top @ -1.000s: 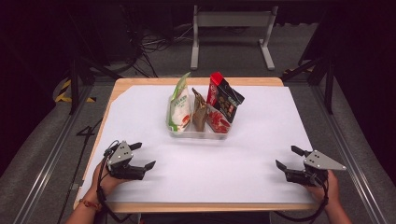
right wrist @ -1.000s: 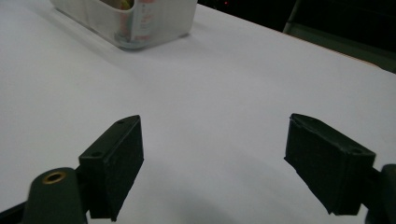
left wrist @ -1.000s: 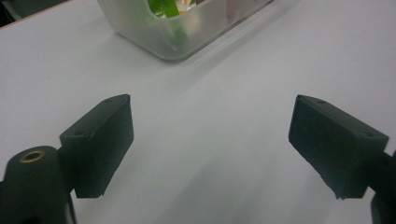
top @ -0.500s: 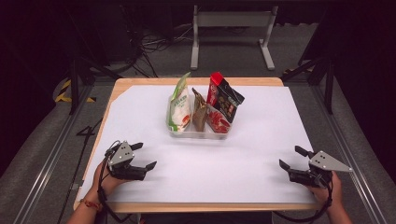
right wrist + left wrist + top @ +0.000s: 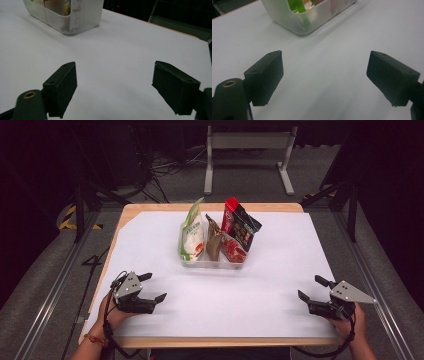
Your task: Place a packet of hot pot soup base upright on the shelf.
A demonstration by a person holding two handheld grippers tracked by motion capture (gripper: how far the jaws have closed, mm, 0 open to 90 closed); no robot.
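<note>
White paper (image 5: 250, 295) covered the table. Nearest the person, well short of the clear tub (image 5: 214, 262), the left gripper (image 5: 154, 287) and the right gripper (image 5: 311, 288) each rested low over the sheet with jaws spread wide and nothing between them. Farther back, the tub held a green packet (image 5: 192, 236), a brown one (image 5: 215, 240) and red ones (image 5: 240, 227), standing upright.

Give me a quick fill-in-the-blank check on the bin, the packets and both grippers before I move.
1. The clear plastic bin sits on the ____ sheet covering the table.
2. The green-and-white packet stands at the bin's ____ end in the high view.
3. Both the left gripper and the right gripper have their jaws ____.
4. The red-and-black packet stands ____ the bin.

Missing words: white; left; open; inside
</note>
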